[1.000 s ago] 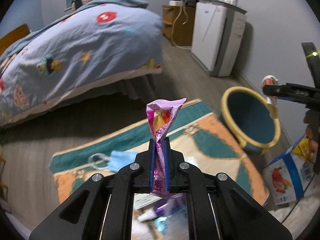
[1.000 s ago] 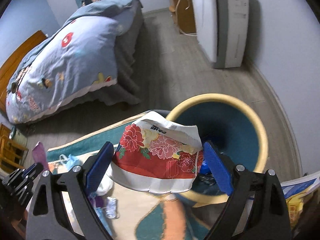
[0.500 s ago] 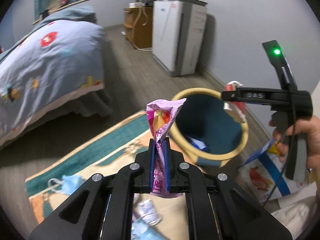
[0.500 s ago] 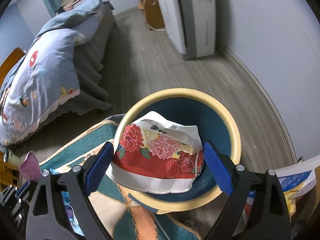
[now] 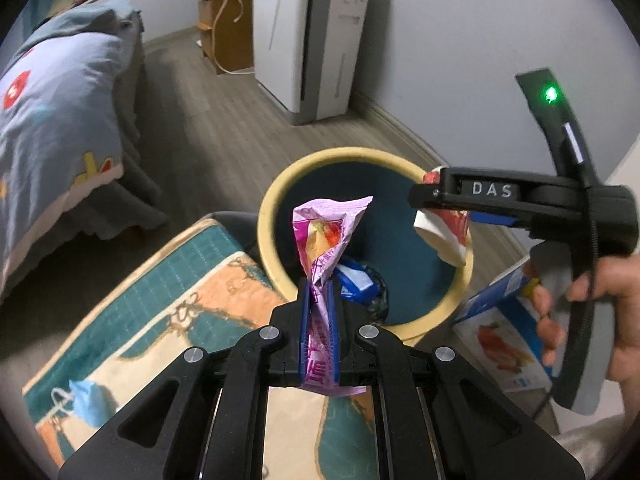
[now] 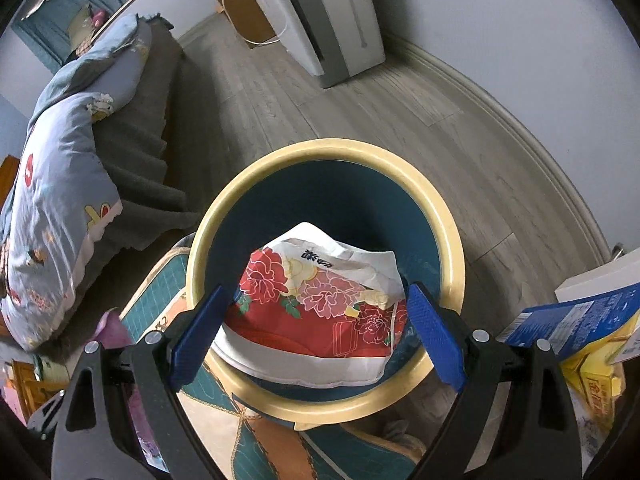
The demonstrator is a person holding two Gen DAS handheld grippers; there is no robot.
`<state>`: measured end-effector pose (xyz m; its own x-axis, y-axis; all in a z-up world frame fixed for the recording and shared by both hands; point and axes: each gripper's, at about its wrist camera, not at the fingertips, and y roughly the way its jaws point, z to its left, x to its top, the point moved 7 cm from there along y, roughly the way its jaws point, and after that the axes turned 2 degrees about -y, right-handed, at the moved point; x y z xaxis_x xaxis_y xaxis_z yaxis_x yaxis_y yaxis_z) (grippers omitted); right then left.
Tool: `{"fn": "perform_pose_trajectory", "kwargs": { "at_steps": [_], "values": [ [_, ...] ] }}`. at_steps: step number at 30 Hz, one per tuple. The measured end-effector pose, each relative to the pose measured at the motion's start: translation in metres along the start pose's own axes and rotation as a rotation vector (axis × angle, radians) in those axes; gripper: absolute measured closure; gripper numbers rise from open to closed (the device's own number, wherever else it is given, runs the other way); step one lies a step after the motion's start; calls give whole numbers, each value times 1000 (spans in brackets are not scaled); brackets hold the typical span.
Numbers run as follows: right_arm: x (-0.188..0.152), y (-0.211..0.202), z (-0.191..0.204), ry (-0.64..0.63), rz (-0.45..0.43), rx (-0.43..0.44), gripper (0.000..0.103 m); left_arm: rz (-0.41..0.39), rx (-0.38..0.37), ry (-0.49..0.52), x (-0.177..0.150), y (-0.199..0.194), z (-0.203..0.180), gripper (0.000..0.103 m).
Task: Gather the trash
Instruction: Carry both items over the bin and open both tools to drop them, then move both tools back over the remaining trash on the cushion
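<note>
A round bin with a cream rim (image 5: 280,184) (image 6: 332,148) and dark teal inside stands on the floor at the rug's corner. My left gripper (image 5: 319,292) is shut on a crumpled pink snack wrapper (image 5: 326,232), held just before the bin's near rim. My right gripper (image 6: 316,312) is shut on a red and white flowered packet (image 6: 320,304) and hangs over the bin's mouth; the left wrist view shows that packet (image 5: 448,228) above the far right rim. A blue wrapper (image 5: 356,282) lies in the bin.
A patterned teal and orange rug (image 5: 176,304) lies under me with a blue face mask (image 5: 90,398) on it. A blue carton (image 5: 504,332) (image 6: 580,316) lies right of the bin. The bed (image 5: 52,128) is to the left, a white appliance (image 5: 316,36) by the wall.
Both grippers have swung toward the bin, still shut on their items. The flowered packet now hangs over the bin's mouth and the pink wrapper has come up to its rim.
</note>
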<state>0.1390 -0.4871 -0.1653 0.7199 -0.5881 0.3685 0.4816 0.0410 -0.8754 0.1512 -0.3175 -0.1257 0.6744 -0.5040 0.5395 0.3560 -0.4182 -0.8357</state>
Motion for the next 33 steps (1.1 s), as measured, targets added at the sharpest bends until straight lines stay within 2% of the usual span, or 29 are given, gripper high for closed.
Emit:
{"fn": "perform_pose_trajectory", "kwargs": {
  "at_steps": [8, 13, 16, 18, 19, 23, 33],
  "values": [
    [4, 2, -9, 31, -31, -11, 14, 4, 19, 9, 12, 28, 0, 94],
    [13, -5, -10, 54, -83, 15, 14, -44, 7, 12, 25, 26, -1, 93],
    [19, -13, -11, 73, -130, 34, 13, -84, 4, -5, 31, 20, -1, 70],
    [22, -16, -14, 96, -145, 48, 9, -104, 11, -18, 33, 18, 1, 42],
    [22, -16, -15, 104, -147, 54, 6, -110, 14, -19, 32, 17, 2, 38],
    [21, -14, -14, 114, -130, 63, 6, -106, 30, -17, 30, 16, 5, 27],
    [21, -10, -7, 99, -111, 64, 6, -122, 83, -24, 17, -1, 26, 16]
  ]
}}
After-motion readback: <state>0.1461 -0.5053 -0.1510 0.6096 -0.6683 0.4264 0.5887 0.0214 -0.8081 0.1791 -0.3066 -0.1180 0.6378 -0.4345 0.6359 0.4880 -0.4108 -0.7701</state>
